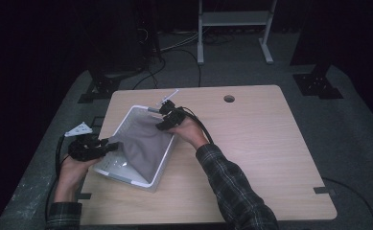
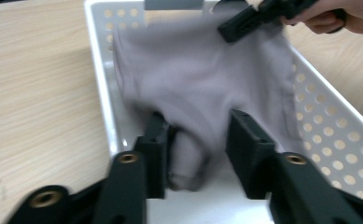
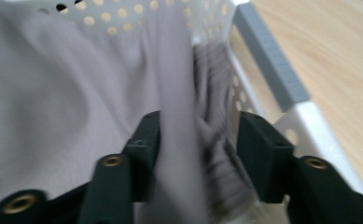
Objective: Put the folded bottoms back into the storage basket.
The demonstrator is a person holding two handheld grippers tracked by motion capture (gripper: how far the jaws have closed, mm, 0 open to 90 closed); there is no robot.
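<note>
A grey cloth [image 1: 145, 146] lies spread in a white perforated basket [image 1: 126, 179] on the left part of the wooden table. My left gripper [image 1: 110, 145] is at the basket's near-left corner. In the left gripper view its jaws [image 2: 200, 135] stand apart around a bunched fold of the cloth [image 2: 202, 74], with a gap to the right pad. My right gripper [image 1: 164, 125] is at the far-right corner. In the right gripper view its jaws [image 3: 200, 144] are open, and a ribbed edge of the cloth [image 3: 67, 93] hangs loose between them, inside the basket wall [image 3: 310, 116].
The basket has a grey handle strip [image 3: 272, 60] on its rim. The table [image 1: 261, 143] has a round hole [image 1: 229, 98] near its far edge. Cables and a metal frame [image 1: 234, 28] stand on the dark floor beyond.
</note>
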